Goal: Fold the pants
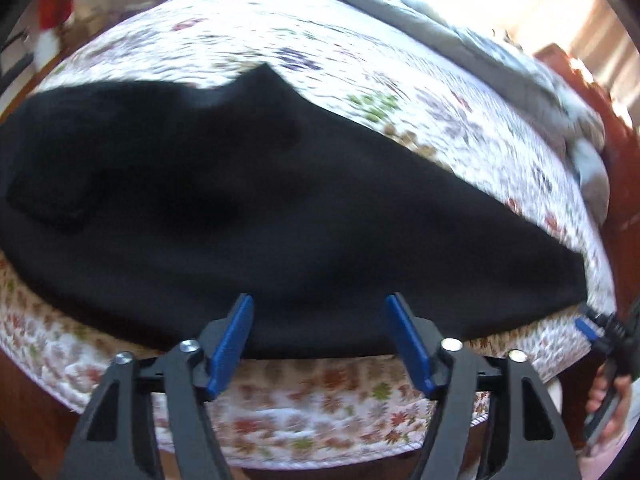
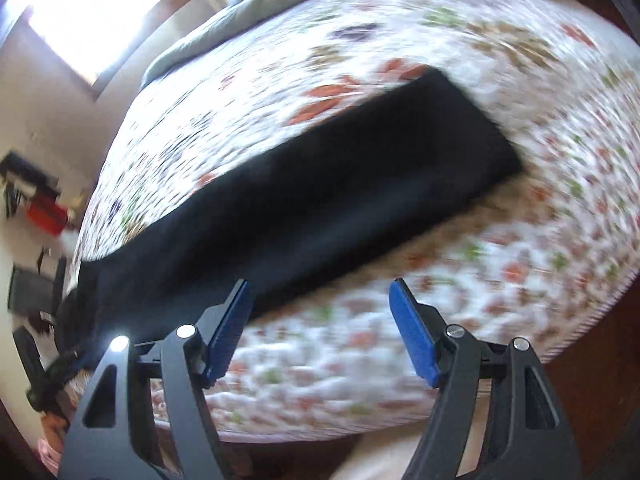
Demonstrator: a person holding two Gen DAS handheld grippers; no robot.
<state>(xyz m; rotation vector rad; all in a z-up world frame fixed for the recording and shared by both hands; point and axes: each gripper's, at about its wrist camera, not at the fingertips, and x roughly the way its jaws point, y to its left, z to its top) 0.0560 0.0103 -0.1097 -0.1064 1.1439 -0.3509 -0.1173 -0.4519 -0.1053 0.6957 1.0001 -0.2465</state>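
The left gripper [image 1: 318,312] hangs at the near edge of the black pants [image 1: 248,216], jaws apart – the pants lie flat on the flowered quilt [image 1: 360,412] of the bed; the right gripper [image 2: 320,300], jaws also apart, hovers just right of the pants [image 2: 340,184]

pants [image 1: 248,200] 1 — quilt [image 1: 320,32] 1 — grippers 2: left gripper [image 1: 318,340], right gripper [image 2: 320,328]

Daylight floods in from a blown-out window [image 2: 100,12], also glaring at the top right of the left wrist view. Both views are smeared with motion blur, worst on the quilt [image 2: 500,240], and the black pants [image 1: 240,208] show no detail. Fisheye distortion bulges the bed and darkens the corners.
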